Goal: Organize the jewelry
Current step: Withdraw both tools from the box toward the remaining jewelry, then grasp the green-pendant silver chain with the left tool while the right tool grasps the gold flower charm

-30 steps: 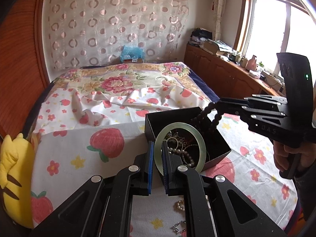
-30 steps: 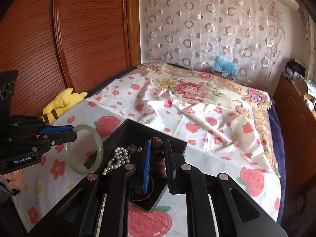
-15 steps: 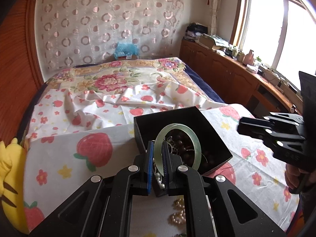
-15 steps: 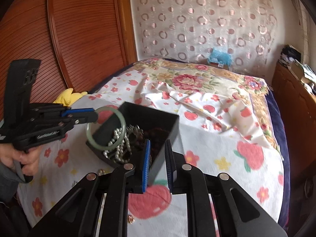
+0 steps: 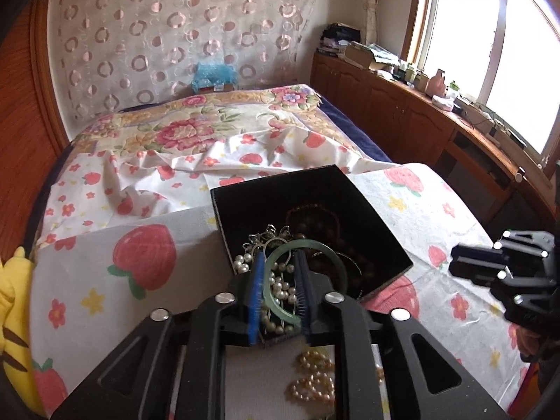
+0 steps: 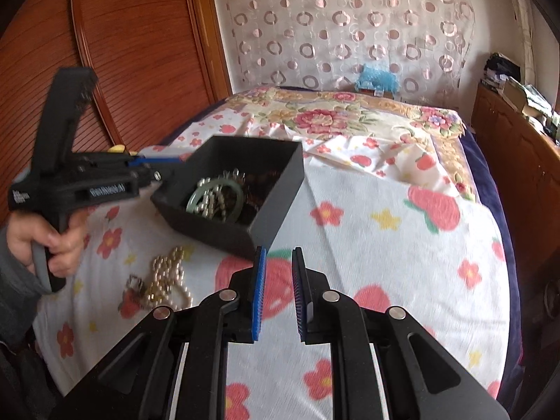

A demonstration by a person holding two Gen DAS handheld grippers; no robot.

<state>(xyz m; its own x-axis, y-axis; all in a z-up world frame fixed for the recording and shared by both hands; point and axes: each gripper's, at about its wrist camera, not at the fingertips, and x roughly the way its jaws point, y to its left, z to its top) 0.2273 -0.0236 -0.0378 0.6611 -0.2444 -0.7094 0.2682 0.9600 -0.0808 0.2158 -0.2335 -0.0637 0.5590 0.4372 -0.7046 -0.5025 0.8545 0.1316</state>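
A black open box (image 5: 378,206) (image 6: 280,189) sits on the strawberry-print bedsheet and holds pearls, dark beads and a chain. A pale green jade bangle (image 5: 280,309) (image 6: 238,206) lies in the box on top of the pearls. My left gripper (image 5: 280,273) is open at the box's near rim, its jaws on either side of the bangle and apart from it. My right gripper (image 6: 278,266) is open and empty over the sheet, in front of the box. A pearl necklace (image 5: 311,378) (image 6: 166,276) lies on the sheet outside the box.
A yellow plush toy (image 5: 10,315) lies at the bed's left edge by the wooden headboard panel. A small metal trinket (image 6: 134,285) lies beside the loose pearls. A wooden cabinet (image 5: 402,115) with clutter runs along the window side. A blue item (image 6: 376,77) sits at the bed's far end.
My left gripper lowered the bangle into the box and opened, letting it go. My right gripper dropped the dark bead string into the box, then drew back and opened wider.
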